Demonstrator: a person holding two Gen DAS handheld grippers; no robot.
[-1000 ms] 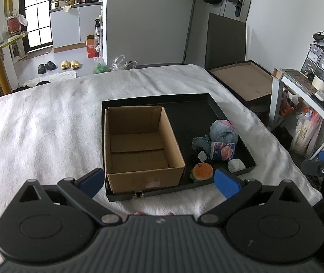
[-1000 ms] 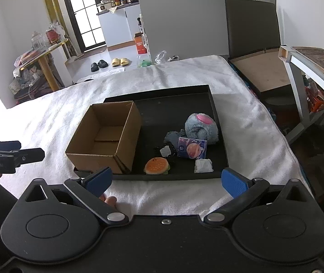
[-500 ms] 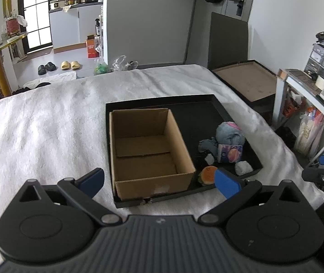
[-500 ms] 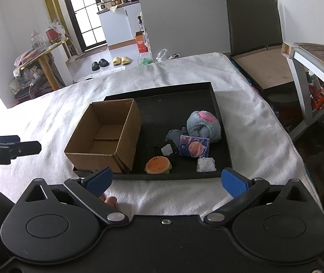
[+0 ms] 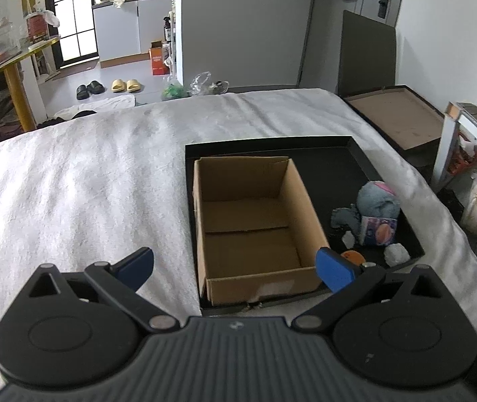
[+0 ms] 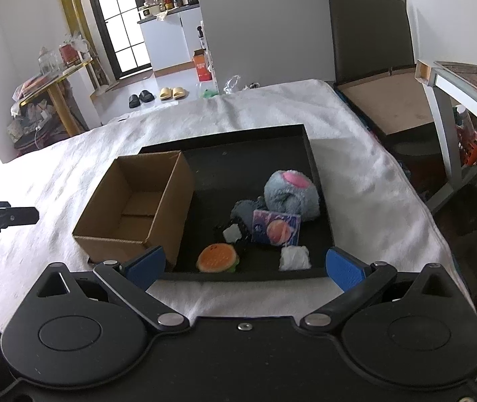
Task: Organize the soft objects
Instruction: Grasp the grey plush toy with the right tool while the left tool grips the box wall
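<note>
Burger plush [image 6: 217,258] lay just beyond the right hand-held gripper [image 6: 244,266], slightly left of centre; right was nearer; both it and the left hand-held gripper [image 5: 235,267] were spread, empty.

The right gripper [image 6: 245,266] hangs wide open over the near edge of a black tray [image 6: 308,154] on a white blanket [image 6: 365,181]. In the tray's left half sits an empty cardboard box [image 6: 137,204]. To its right lie a grey plush toy [image 6: 290,194] with a pink patch, a purple packet [image 6: 276,228] leaning against it, an orange burger toy [image 6: 217,258], and two pale lumps [image 6: 294,258], perhaps foam. The left gripper [image 6: 3,218] pokes in from the left edge
</note>
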